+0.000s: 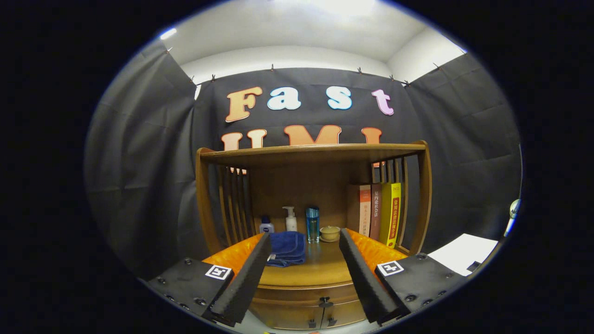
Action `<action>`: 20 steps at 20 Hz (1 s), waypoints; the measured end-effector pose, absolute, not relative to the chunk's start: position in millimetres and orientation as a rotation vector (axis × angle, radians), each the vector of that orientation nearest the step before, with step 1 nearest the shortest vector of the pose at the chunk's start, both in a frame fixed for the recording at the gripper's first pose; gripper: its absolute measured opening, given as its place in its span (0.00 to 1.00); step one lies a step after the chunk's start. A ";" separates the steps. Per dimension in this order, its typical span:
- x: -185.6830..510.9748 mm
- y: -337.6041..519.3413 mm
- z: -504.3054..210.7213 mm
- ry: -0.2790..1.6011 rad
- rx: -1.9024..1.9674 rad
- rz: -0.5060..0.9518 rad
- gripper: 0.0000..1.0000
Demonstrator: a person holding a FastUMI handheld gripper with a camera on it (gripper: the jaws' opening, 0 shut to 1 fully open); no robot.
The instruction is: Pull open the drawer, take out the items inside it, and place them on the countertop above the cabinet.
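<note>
Down low, a wooden drawer (306,297) shut in the cabinet (301,278), long side running left to right, front facing the gripper (304,241), with a small dark knob (326,304) in the middle. Sits below and between the two fingers (246,278), not touching them. Gripper spread wide and holding nothing, with a folded blue cloth (286,248), bottles (291,219) and a little cup (330,233) on the countertop (320,266) just ahead.

Countertop (320,271) front bare between spread tongs (304,241), towel (286,248), 3 bottles, apparently cup (330,233) crowding rear
</note>
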State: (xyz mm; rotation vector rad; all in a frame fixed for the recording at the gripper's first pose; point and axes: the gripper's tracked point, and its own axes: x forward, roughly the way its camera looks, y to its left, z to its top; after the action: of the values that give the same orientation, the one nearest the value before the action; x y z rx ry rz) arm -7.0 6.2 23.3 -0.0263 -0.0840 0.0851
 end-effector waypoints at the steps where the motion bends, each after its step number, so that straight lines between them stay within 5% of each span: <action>1: -7.0 5.5 22.2 -0.089 -0.034 0.085 0.98; 7: 5.0 -2.9 -12.5 -0.086 -0.021 0.086 0.98; 20: 44.6 -44.1 -229.5 0.114 -0.077 0.062 1.00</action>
State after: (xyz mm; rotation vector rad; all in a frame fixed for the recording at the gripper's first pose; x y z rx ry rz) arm 44.6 -44.1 -229.5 -0.0772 0.1137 0.0621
